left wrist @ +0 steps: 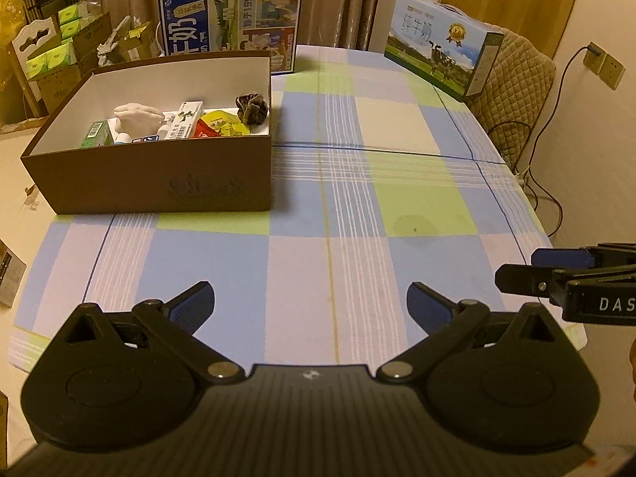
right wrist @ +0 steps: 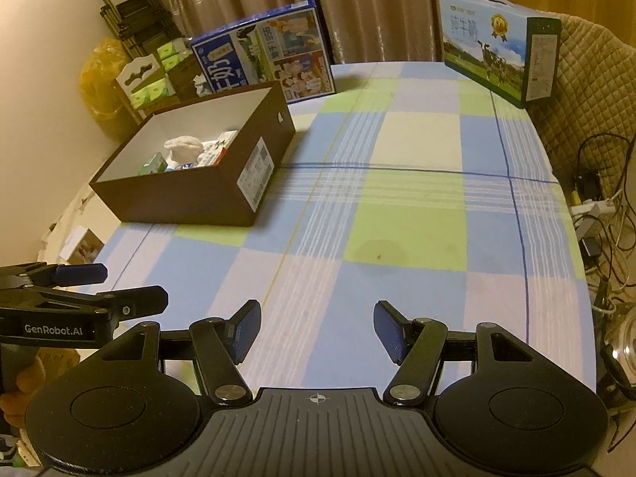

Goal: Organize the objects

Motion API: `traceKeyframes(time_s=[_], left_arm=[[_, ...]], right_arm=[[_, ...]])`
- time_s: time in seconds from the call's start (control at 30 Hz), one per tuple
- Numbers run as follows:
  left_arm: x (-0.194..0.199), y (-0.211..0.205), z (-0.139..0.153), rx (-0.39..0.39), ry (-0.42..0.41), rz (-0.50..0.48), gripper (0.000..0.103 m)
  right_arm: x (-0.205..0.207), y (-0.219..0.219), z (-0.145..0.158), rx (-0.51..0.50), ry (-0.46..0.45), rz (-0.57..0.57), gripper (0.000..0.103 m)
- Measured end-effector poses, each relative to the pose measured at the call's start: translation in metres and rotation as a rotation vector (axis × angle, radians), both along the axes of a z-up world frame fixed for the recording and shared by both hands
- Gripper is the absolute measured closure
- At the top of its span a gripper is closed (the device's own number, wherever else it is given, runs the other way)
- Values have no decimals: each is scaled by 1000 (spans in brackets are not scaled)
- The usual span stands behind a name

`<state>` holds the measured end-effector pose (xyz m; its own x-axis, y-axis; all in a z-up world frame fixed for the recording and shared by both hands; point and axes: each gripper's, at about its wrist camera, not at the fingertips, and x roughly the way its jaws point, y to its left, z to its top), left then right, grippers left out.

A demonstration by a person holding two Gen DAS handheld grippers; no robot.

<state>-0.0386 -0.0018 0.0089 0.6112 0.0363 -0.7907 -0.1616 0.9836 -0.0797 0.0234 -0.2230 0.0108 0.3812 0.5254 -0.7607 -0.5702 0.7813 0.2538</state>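
Left tongs point(left wrist: 311, 302) held apart over the worktop's point(left wrist: 397, 206) near edge, right tongs point(right wrist: 317, 332) likewise spread and empty, small items gathered inside brown box point(left wrist: 159, 183) at the far left corner, two milk cartons stood along the far edge.

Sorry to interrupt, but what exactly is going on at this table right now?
A person is tidying small items into the brown box with two handheld grippers. The left gripper and right gripper are both open and empty above the checked tablecloth. The items lie in the box; two milk cartons stand behind.
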Motion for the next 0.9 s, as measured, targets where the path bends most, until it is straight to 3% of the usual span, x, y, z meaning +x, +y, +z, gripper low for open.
traceKeyframes(time_s=[0.9], left_arm=[[-10, -5, 3, 9, -3, 15, 1]], right_arm=[[-12, -7, 1, 4, 0, -1, 43]])
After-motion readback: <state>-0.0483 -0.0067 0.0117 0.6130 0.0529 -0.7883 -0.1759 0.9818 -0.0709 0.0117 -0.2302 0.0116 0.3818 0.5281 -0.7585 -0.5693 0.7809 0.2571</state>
